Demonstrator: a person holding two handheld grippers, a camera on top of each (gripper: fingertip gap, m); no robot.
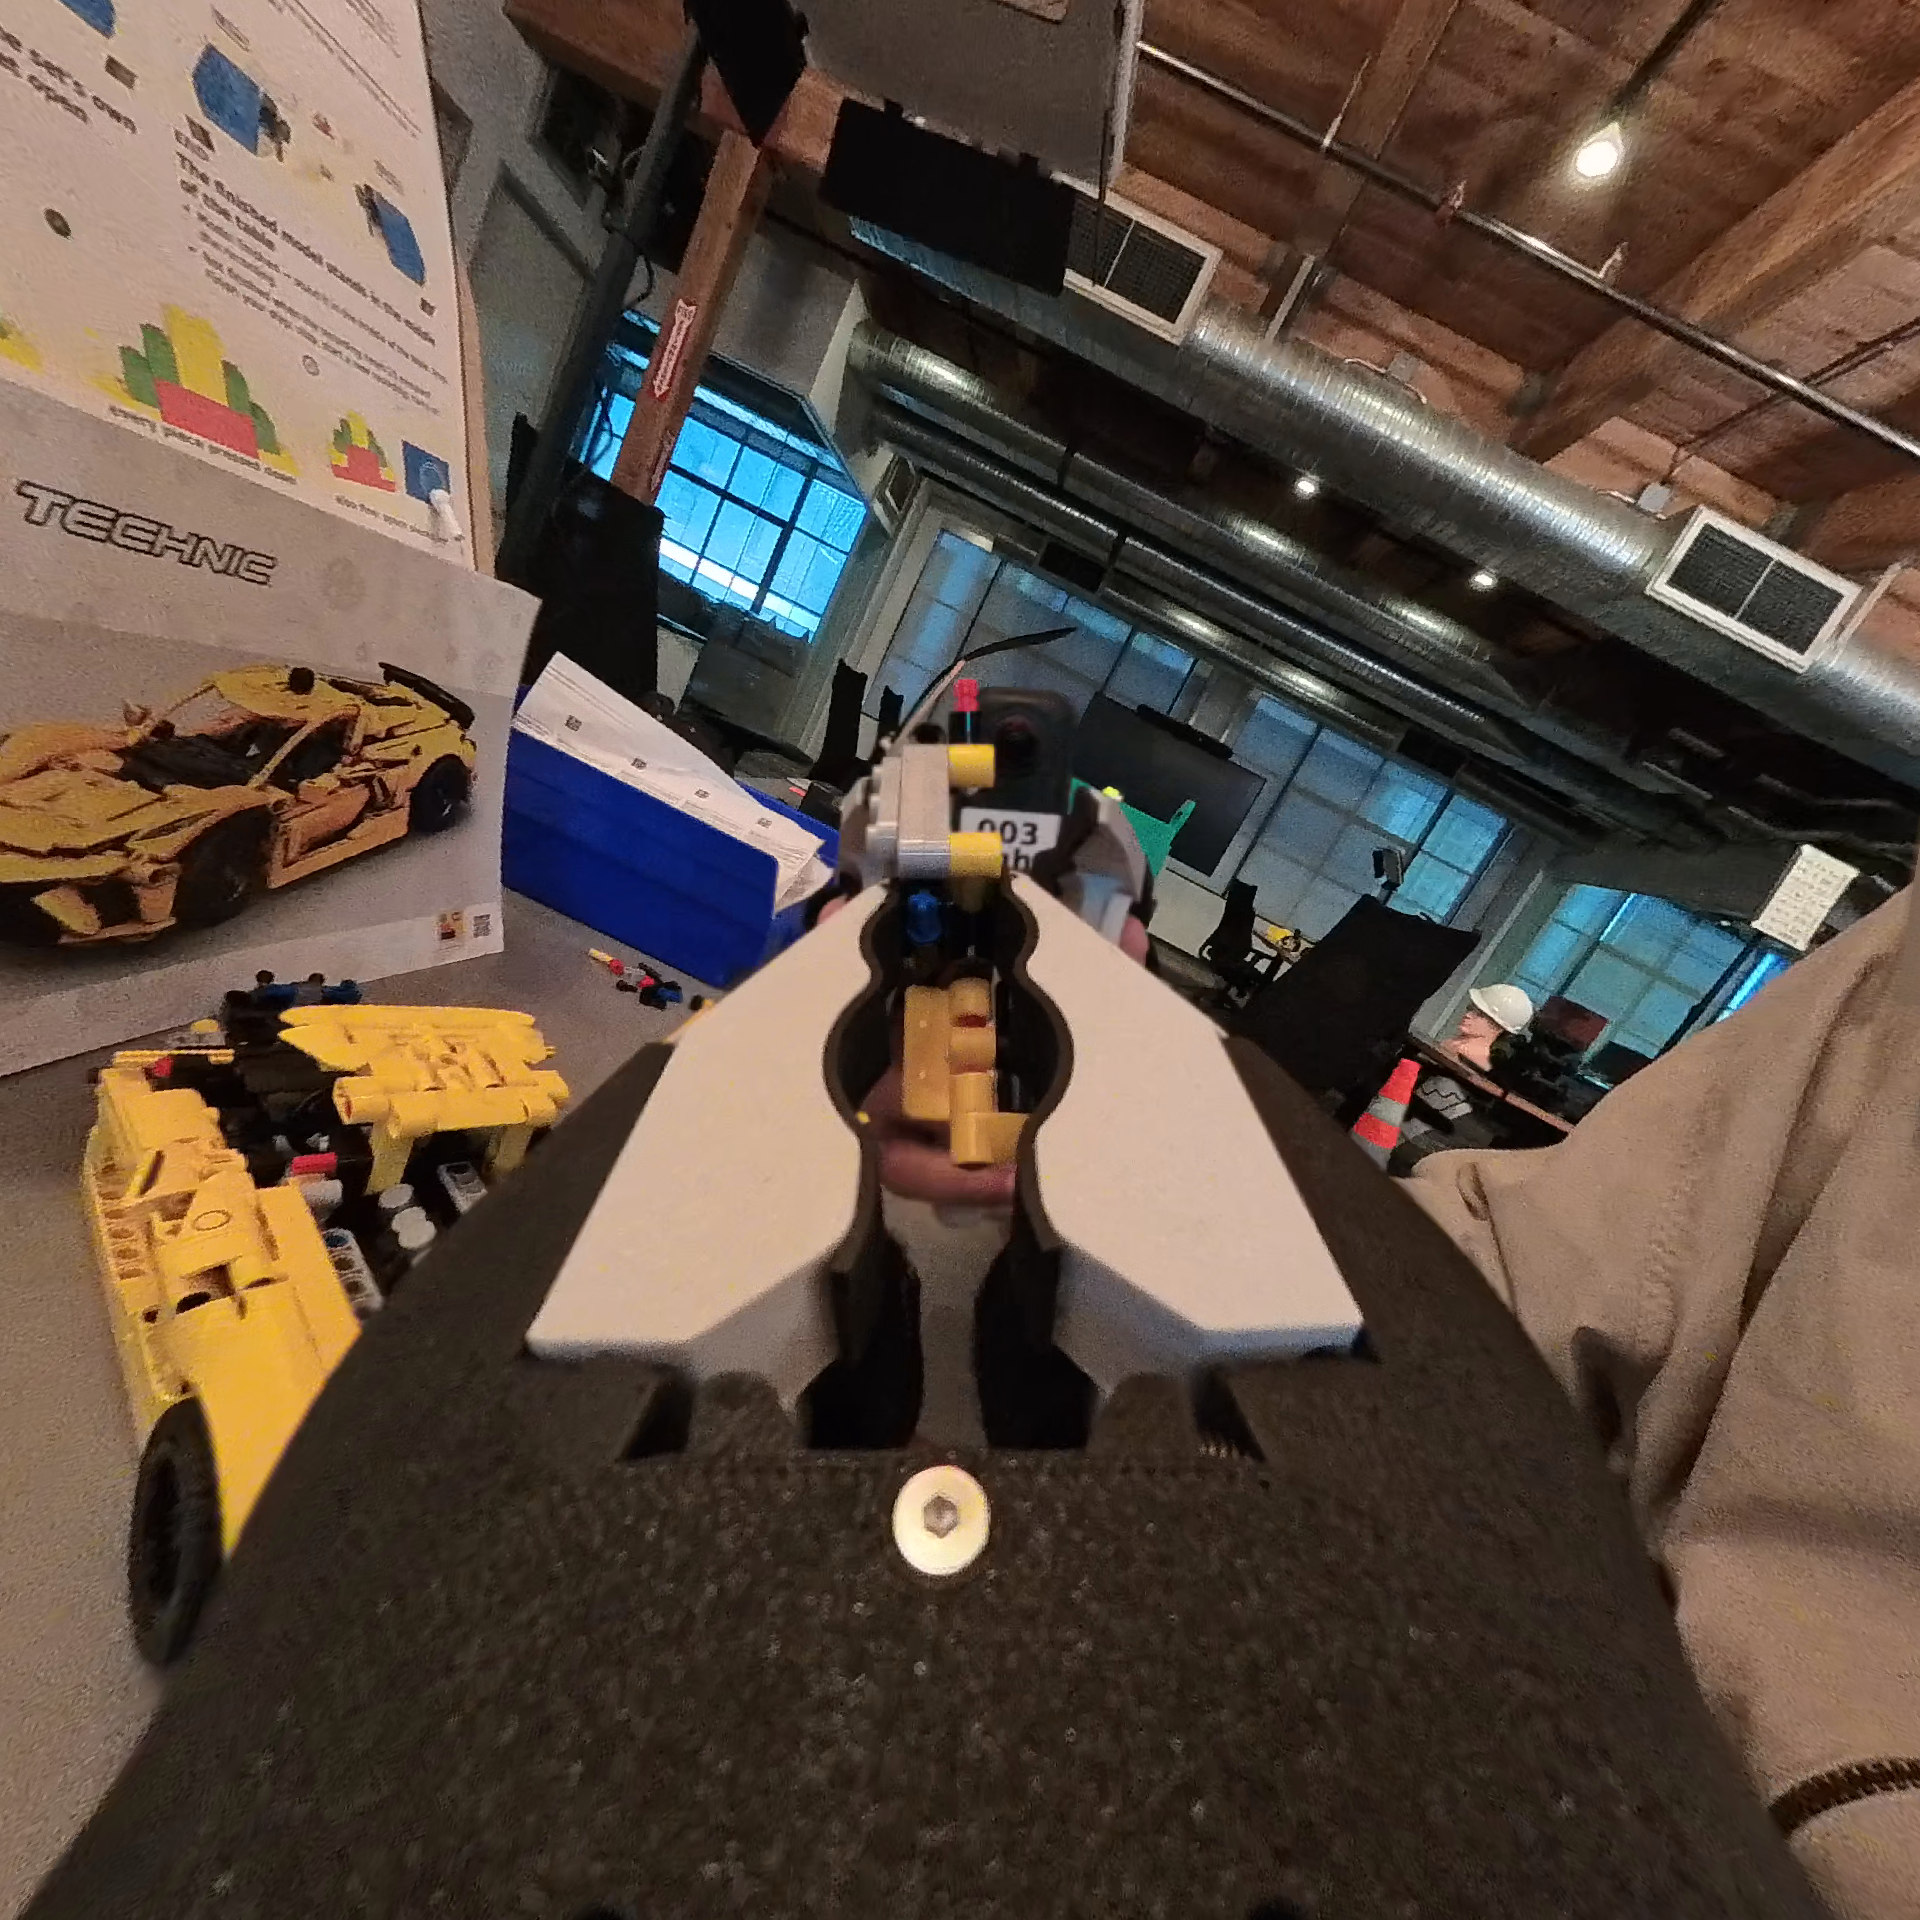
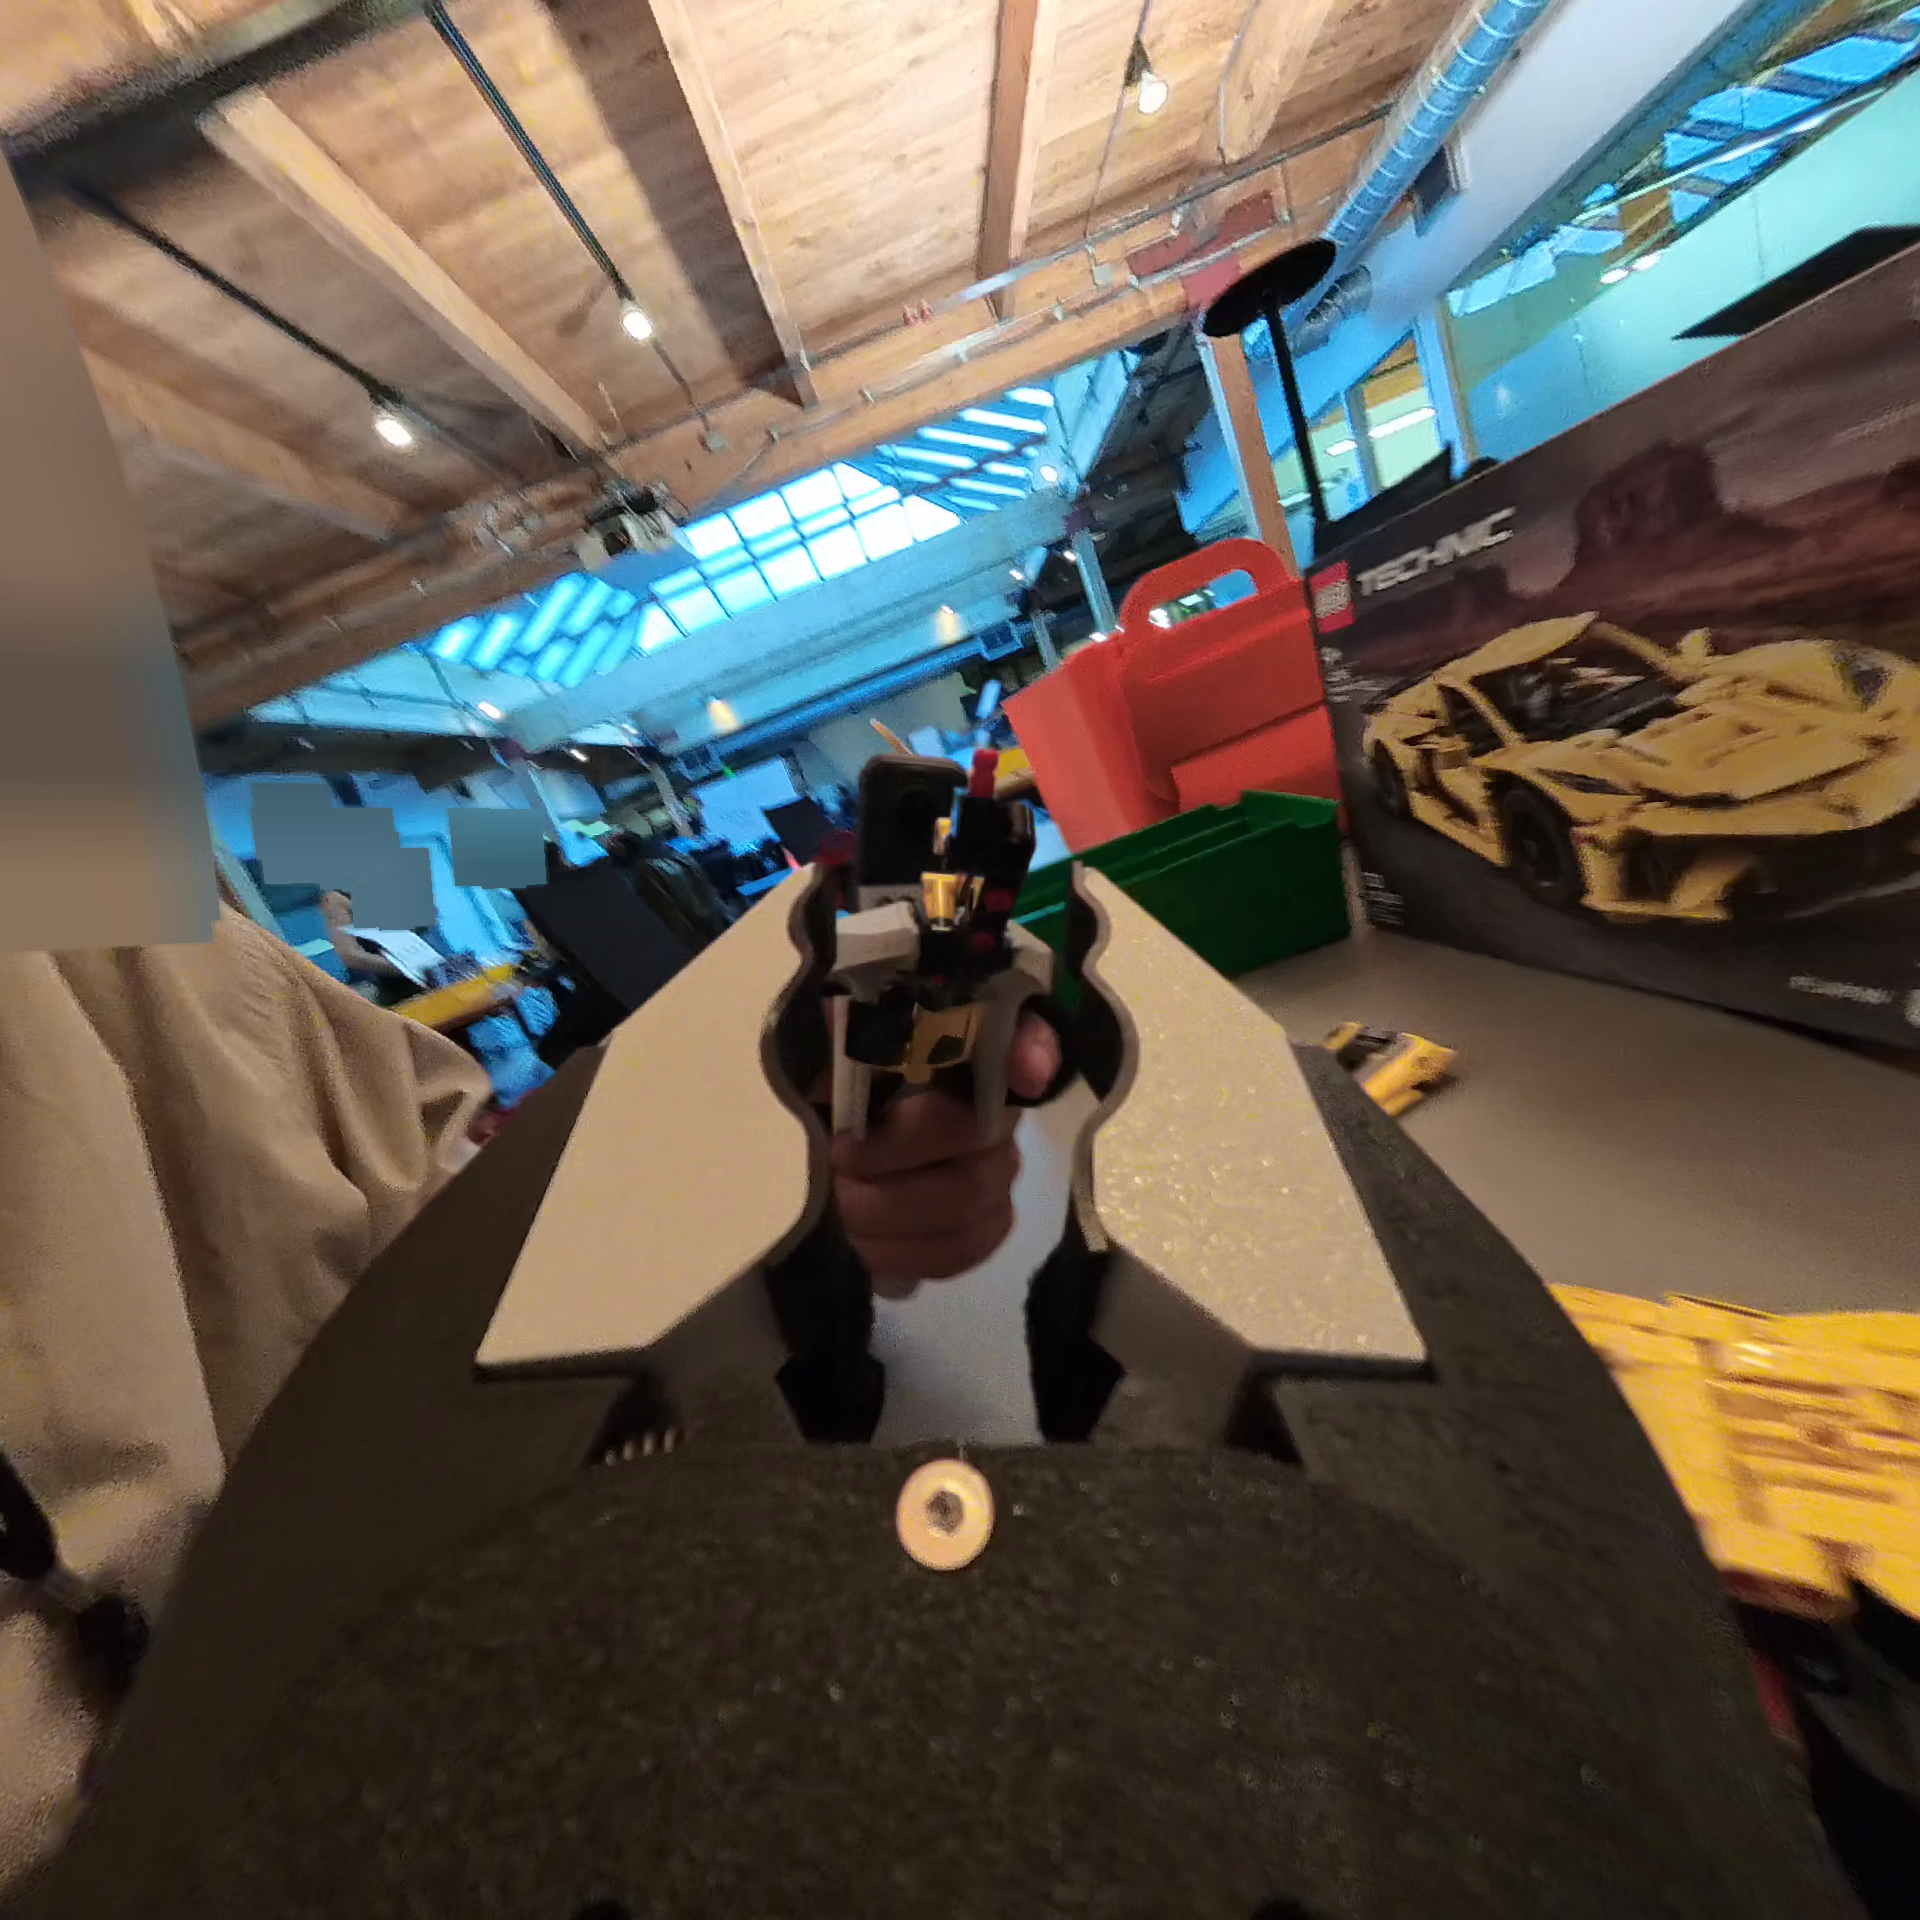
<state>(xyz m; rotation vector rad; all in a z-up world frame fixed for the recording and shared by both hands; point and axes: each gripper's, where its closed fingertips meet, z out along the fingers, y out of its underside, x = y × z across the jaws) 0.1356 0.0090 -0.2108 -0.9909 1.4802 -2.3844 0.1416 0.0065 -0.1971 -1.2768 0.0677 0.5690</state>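
Observation:
My left gripper point(image 1: 943, 894) is held up in the air and shut on a small brick assembly point(image 1: 951, 1070) of yellow, black and blue parts. A grey piece with yellow pins point(image 1: 920, 816) sticks out past its tips. My right gripper point(image 2: 945, 894) faces it, jaws standing apart and empty. The assembly also shows in the right wrist view point(image 2: 940, 1029), just beyond my right tips, clamped by the left gripper's grey fingers point(image 2: 868, 951) above a hand point(image 2: 925, 1184). The right gripper's body and camera point(image 1: 1023, 769) show behind the assembly in the left wrist view.
A part-built yellow car model point(image 1: 239, 1195) lies on the grey table point(image 1: 540, 956), with a picture sheet point(image 1: 229, 769), blue bin point(image 1: 634, 862) and loose small pieces point(image 1: 639, 977) behind. The right wrist view shows a car box point(image 2: 1631, 748), green bin point(image 2: 1216, 883) and red case point(image 2: 1195, 707).

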